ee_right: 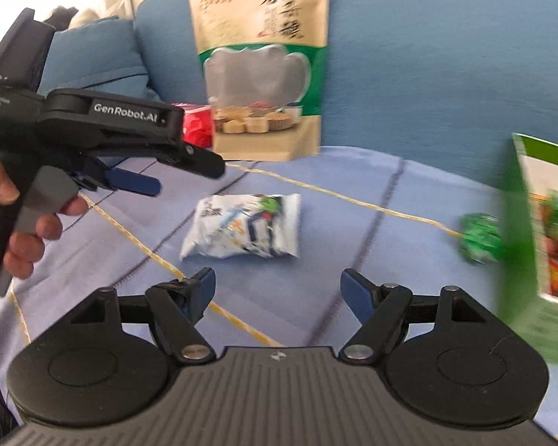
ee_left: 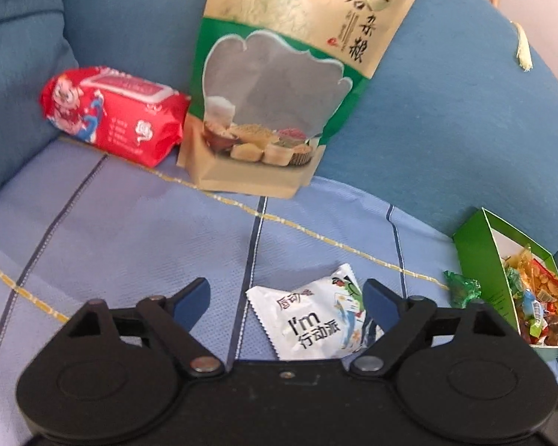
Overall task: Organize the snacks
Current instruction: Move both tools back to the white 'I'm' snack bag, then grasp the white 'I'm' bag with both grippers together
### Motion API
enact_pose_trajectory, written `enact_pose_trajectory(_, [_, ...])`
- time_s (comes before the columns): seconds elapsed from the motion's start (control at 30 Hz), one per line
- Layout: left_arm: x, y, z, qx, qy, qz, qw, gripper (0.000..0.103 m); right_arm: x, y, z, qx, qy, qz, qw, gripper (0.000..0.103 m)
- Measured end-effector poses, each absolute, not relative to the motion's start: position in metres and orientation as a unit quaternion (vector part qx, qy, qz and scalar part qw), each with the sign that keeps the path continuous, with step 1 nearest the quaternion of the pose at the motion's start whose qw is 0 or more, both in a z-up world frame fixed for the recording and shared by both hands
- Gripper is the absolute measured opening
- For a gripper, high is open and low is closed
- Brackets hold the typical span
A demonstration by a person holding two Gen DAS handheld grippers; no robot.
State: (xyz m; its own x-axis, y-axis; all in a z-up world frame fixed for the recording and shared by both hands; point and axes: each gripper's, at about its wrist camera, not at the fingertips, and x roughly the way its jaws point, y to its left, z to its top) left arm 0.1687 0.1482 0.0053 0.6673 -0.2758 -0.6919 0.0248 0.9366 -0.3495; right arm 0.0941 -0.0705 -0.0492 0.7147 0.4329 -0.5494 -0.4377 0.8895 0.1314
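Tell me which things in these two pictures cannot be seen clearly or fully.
- Green box: right wrist view, blurred and cut by the right edge.
- White snack packet: left wrist view, near end hidden behind the left gripper.
- Red pack: right wrist view, mostly hidden behind the left gripper's body.

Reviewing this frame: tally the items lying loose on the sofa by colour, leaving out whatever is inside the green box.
Red: 1, the red pack against the backrest.
Tan and green: 1, the standing grain pouch.
White: 1, the white snack packet between the fingers of the open left gripper.
Green: 1, the green wrapped candy beside the green box.
Total: 4
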Motion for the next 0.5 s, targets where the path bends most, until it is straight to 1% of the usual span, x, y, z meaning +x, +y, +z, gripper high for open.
enact_pose_trajectory(0.13, [0.175,0.150,-0.003,-0.164,0.411,-0.113,0.890,0.103,0.116,-0.054,-0.052,-0.035,0.295,0.263,0.918,0.103])
enact_pose_trajectory(0.3, [0.185,0.145,-0.017,-0.172,0.428,-0.138,0.877,0.103,0.138,-0.045,-0.060,-0.031,0.317,0.296,0.901,0.103])
enact_pose_trajectory(0.37, [0.188,0.139,-0.023,-0.171,0.435,-0.149,0.871,0.092,0.139,-0.044,-0.061,-0.021,0.317,0.299,0.900,0.103])
enact_pose_trajectory(0.43, [0.187,0.135,-0.025,-0.166,0.427,-0.151,0.876,0.086,0.135,-0.045,-0.062,-0.007,0.317,0.298,0.900,0.103])
enact_pose_trajectory(0.47, [0.187,0.133,-0.025,-0.169,0.428,-0.155,0.874,0.075,0.132,-0.046,-0.061,-0.002,0.317,0.296,0.901,0.087])
enact_pose_trajectory(0.5, [0.187,0.133,-0.025,-0.176,0.432,-0.160,0.870,0.066,0.129,-0.047,-0.061,0.001,0.317,0.294,0.902,0.083])
